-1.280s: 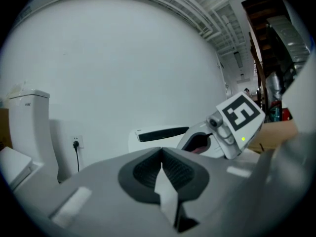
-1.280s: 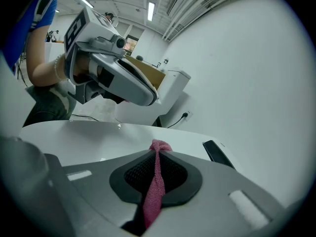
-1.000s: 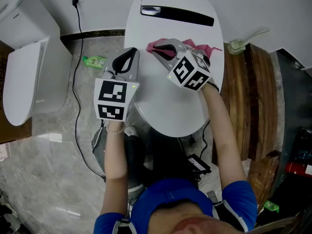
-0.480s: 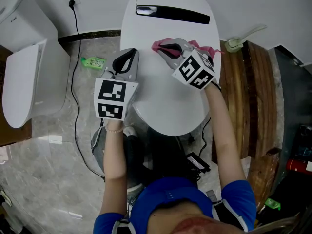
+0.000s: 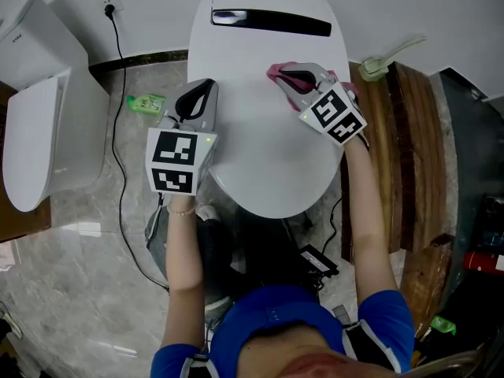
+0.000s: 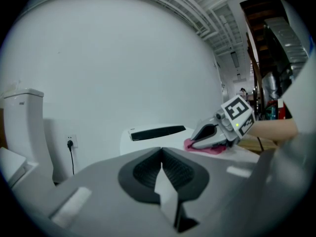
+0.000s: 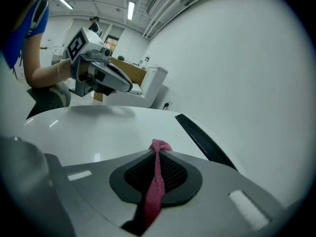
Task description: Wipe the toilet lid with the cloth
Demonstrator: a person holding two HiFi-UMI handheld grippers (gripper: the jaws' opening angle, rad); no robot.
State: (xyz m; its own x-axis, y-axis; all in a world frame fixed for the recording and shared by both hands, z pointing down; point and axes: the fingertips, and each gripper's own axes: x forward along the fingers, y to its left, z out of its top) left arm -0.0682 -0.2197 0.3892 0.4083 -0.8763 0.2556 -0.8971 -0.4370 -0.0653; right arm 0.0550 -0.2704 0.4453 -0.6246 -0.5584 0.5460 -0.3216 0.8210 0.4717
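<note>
The right claw (image 5: 285, 75) is pinching a pink terry cloth (image 7: 156, 181): its jaws press on a thin fold that runs up between the ribbed pads and pokes out past the tips. It sits low over the glossy white oval toilet lid (image 5: 268, 152), on the far right part, with the rest of the cloth bunched under and behind it. Just beyond its tips lies a long black glossy strip (image 5: 272, 22), set in the white housing behind the lid. The left claw (image 5: 198, 91) has its jaws pressed together around nothing and hangs at the lid's left edge, well apart from the right claw; whether it touches the lid cannot be told. To its left are a small green bottle (image 5: 146, 101) lying on the grey marbled floor (image 5: 87, 235), a black cable (image 5: 118, 132) running up to a wall socket (image 5: 107, 8), and a second white toilet (image 5: 43, 124) cut off by the frame. To the right of the right claw lie brown wooden planks (image 5: 394, 156), with a pale long-handled object (image 5: 387, 60) at their far end, too small to identify. In the head view the marker cube covers the pinch, which only the right gripper view shows. The left gripper view shows the cloth as a flat pink pad beneath the right claw, where the head view gives only slivers.
</note>
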